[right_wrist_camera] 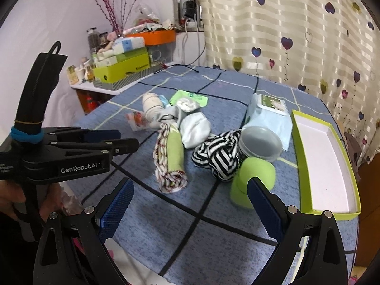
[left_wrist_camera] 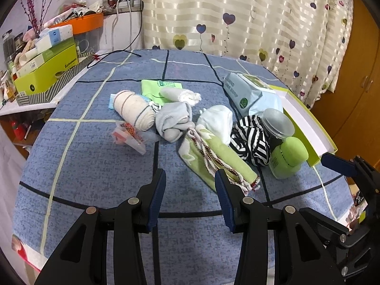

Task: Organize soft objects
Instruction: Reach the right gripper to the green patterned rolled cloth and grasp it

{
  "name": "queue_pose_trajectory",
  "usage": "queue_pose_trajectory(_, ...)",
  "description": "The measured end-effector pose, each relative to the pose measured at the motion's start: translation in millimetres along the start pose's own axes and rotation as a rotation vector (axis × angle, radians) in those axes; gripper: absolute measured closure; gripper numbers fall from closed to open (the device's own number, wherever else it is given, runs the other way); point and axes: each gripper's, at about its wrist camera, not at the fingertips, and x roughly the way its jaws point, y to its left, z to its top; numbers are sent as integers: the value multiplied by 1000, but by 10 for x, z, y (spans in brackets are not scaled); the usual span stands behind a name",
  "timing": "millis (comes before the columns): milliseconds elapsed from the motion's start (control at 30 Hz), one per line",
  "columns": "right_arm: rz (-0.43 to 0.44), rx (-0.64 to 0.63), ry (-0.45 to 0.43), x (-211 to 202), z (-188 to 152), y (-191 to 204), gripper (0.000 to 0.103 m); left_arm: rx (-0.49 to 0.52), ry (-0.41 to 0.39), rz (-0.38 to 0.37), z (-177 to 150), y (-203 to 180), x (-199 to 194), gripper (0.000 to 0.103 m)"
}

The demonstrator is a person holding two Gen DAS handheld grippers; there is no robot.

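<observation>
Soft things lie heaped on the blue checked bedspread point(left_wrist_camera: 99, 166). Among them are a rolled green towel with a red-and-white fringe point(left_wrist_camera: 213, 159) point(right_wrist_camera: 172, 163), a black-and-white striped cloth point(left_wrist_camera: 251, 140) point(right_wrist_camera: 218, 158), a white sock point(left_wrist_camera: 217, 120) point(right_wrist_camera: 194, 129), grey socks point(left_wrist_camera: 173, 121) and a cream roll point(left_wrist_camera: 133, 109). My left gripper point(left_wrist_camera: 191, 180) hovers open and empty just short of the towel's near end. My right gripper point(right_wrist_camera: 190, 186) is open and empty too, its right finger in front of a green plush piece point(right_wrist_camera: 258, 168) point(left_wrist_camera: 288, 159).
A green box lid with a white inside point(right_wrist_camera: 325, 163) point(left_wrist_camera: 306, 118) lies at the right. Beside it are a grey-lidded jar point(right_wrist_camera: 260, 144) and a wipes pack point(right_wrist_camera: 268, 111). A small plastic packet point(left_wrist_camera: 129, 136) lies left of the heap. Cluttered shelf with boxes point(left_wrist_camera: 47, 68) at the far left; curtain behind.
</observation>
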Motion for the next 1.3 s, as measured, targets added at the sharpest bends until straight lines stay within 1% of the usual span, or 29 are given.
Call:
queue_pose_trajectory(100, -1, -12, -8, 26, 21, 32, 6, -11, -11, -9, 4, 71, -18, 59)
queue_pose_trajectory(267, 32, -3, 12, 96, 69, 69, 6, -27, -24, -25, 2, 183, -35, 59)
queue_pose_trajectory(367, 34, -3, 37, 144, 87, 93, 6, -41, -33, -36, -3, 249, -43, 59)
queue_pose_trajectory(467, 42, -13, 39, 170, 118, 132, 6, -58, -36, -46, -3, 308, -40, 59)
queue_pose_trajectory(600, 42, -26, 47, 253, 164, 171, 6, -90, -45, -38, -1, 415, -37, 59)
queue_pose_trajectory(633, 49, -23, 51, 288, 183, 172, 8, -101, -49, -36, 0, 444, -40, 59)
queue_pose_trajectory(667, 54, -24, 55, 316, 195, 172, 15, -118, -50, -40, 7, 485, -38, 59)
queue_pose_trajectory(733, 62, -23, 67, 397, 233, 177, 20, -142, -46, -39, 15, 557, -24, 59)
queue_pose_trajectory(833, 76, -25, 82, 514, 274, 190, 22, -148, -39, -41, 17, 606, 0, 59)
queue_pose_trajectory(1033, 98, -43, 119, 763, 333, 239, 23, -159, -22, -71, 19, 668, 64, 59)
queue_pose_trajectory(1100, 102, -44, 135, 848, 338, 253, 29, -167, -11, -83, 26, 710, 103, 59)
queue_pose_trajectory(1167, 105, -50, 154, 947, 345, 257, 37, -176, -5, -84, 30, 752, 131, 59)
queue_pose_trajectory(1200, 106, -52, 161, 986, 346, 264, 39, -178, -3, -83, 34, 770, 141, 59)
queue_pose_trajectory(1300, 105, -55, 181, 1087, 337, 277, 54, -192, -4, -81, 60, 826, 162, 59)
